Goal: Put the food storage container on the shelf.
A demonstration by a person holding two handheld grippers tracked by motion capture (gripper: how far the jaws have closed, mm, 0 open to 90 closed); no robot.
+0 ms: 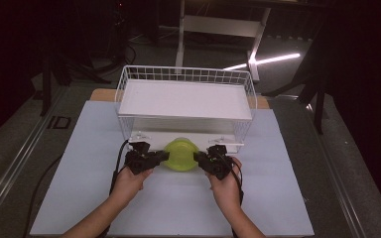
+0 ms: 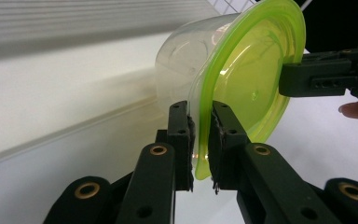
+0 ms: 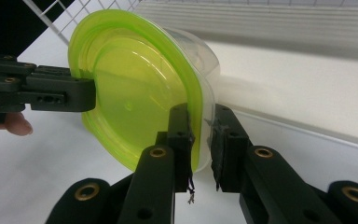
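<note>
nearest the lens, the left gripper [image 2: 200, 154] is clamped on the rim of the lidded plastic tub [image 1: 180, 154], and the right gripper [image 3: 201, 149] pinches the opposite rim. it hangs between them before the wire rack [image 1: 186, 101], above the table [image 1: 79, 198]. probably light, thin-walled and slippery; the stiff green lid edge looks the safest hold.

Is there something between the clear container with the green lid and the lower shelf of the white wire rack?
Nothing visible: the clear plastic container with the green lid hangs before the white wire rack's open lower level.
</note>
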